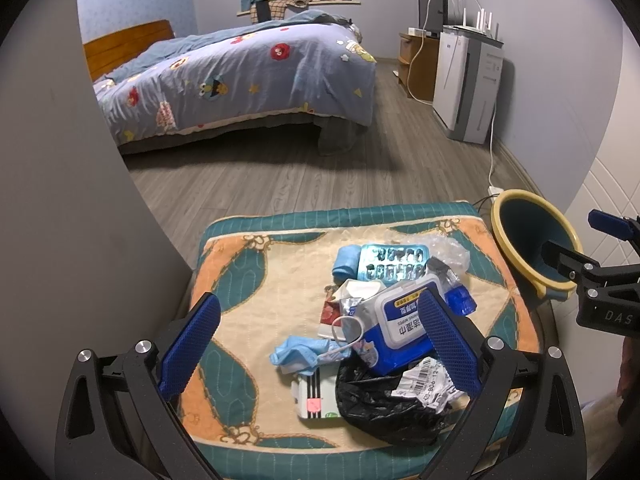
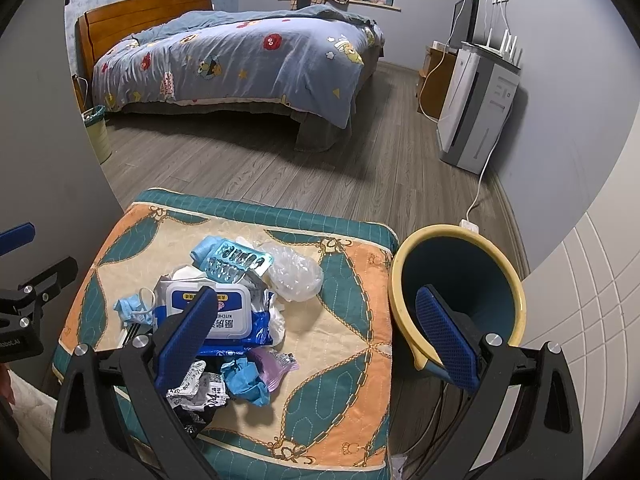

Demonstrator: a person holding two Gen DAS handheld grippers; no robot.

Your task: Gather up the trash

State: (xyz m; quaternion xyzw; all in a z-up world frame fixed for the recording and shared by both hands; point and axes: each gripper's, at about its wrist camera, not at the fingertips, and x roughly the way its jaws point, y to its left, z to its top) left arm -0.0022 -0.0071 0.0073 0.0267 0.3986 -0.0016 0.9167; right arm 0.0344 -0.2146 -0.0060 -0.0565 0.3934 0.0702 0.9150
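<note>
Trash lies heaped on a quilted teal, orange and cream cushion that serves as the surface, with both tools held over it. The left tool is spread wide open and holds nothing, its blue fingers on either side of the heap. The right tool is also wide open and empty, one finger over the heap, the other in front of a yellow-rimmed bin. At the heap's middle is a blue and white wipes pack. Beside the pack on the near side are a black plastic bag and a crumpled barcode label. Beyond the pack lie a blister pack and clear plastic wrap. A blue face mask touches the pack's left edge. The bin stands just beside the cushion, right of the heap. A bed stands well beyond.
</note>
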